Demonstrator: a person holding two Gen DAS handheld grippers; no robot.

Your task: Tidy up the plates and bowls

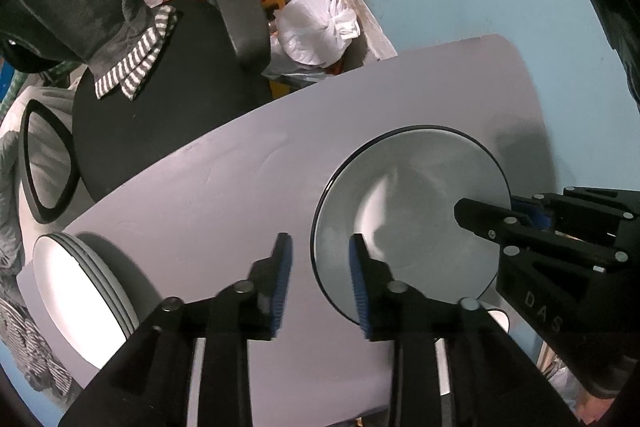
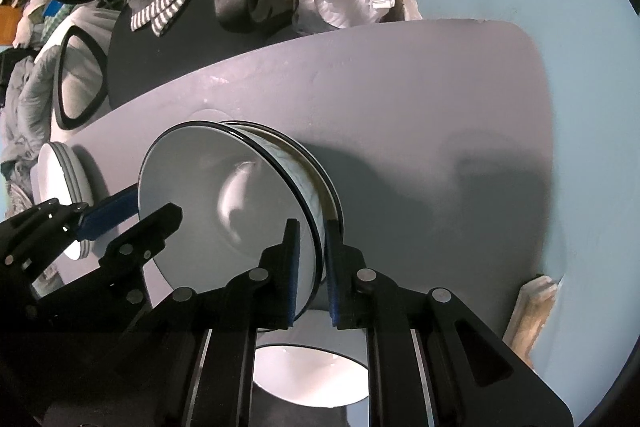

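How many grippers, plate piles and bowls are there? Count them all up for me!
Grippers: 2 (left gripper, right gripper)
Plate piles: 2 (side pile; middle pile, whose top plate the right gripper grips)
Bowls: 1 (white bowl)
Total: 5

Left gripper (image 1: 320, 267): jaws apart, straddling the 8 o'clock rim of a black-rimmed plate (image 1: 412, 215) on the desk (image 1: 220, 195). Right gripper (image 1: 508, 215) clamps the plate's 3 o'clock edge. Plate stack (image 1: 80, 291) at far left.
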